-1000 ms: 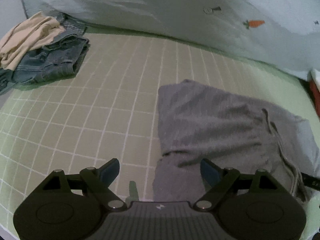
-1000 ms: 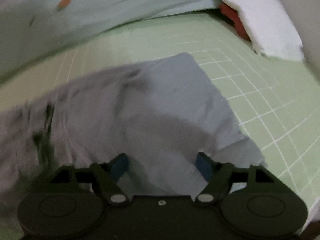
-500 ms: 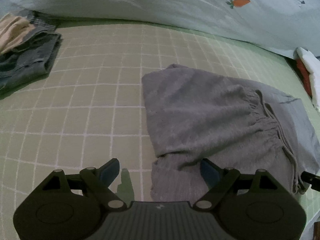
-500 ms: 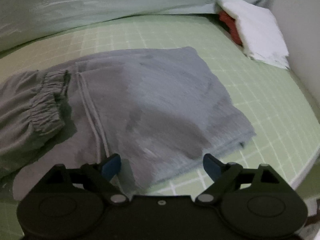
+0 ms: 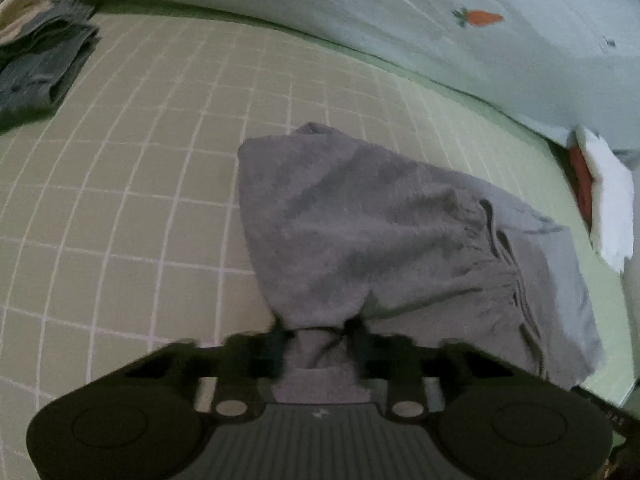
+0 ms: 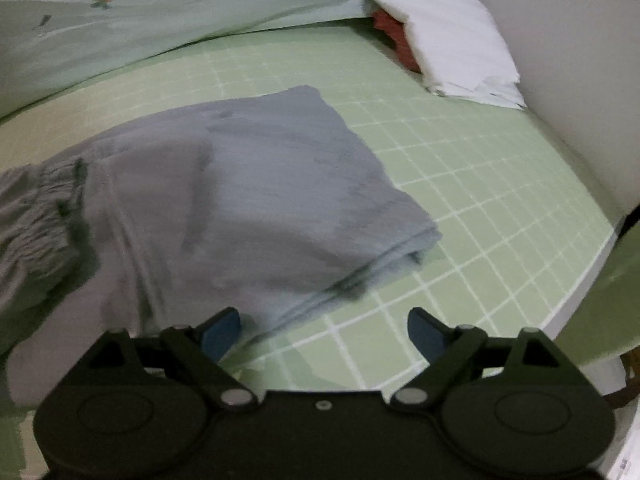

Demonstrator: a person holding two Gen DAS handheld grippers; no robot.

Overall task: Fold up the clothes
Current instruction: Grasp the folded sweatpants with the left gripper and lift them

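Note:
Grey drawstring pants [image 5: 384, 232] lie partly folded on the green checked sheet [image 5: 132, 184]. My left gripper [image 5: 318, 340] is shut on the near left edge of the pants, and the cloth bunches between its fingers. In the right wrist view the pants [image 6: 256, 200] lie with the elastic waistband [image 6: 36, 208] at the left and the folded legs at the right. My right gripper [image 6: 324, 330] is open and empty, just off the near right edge of the pants, above the sheet [image 6: 480, 184].
Folded jeans and a beige garment [image 5: 36, 56] are stacked at the far left. A white cloth over a red one [image 6: 444, 36] lies at the far right corner. A pale carrot-print duvet [image 5: 400, 8] runs along the back. The bed edge [image 6: 580, 280] is at the right.
My left gripper has moved forward and closed on the near edge of the pants. My right gripper has shifted right, off the cloth, and stays open.

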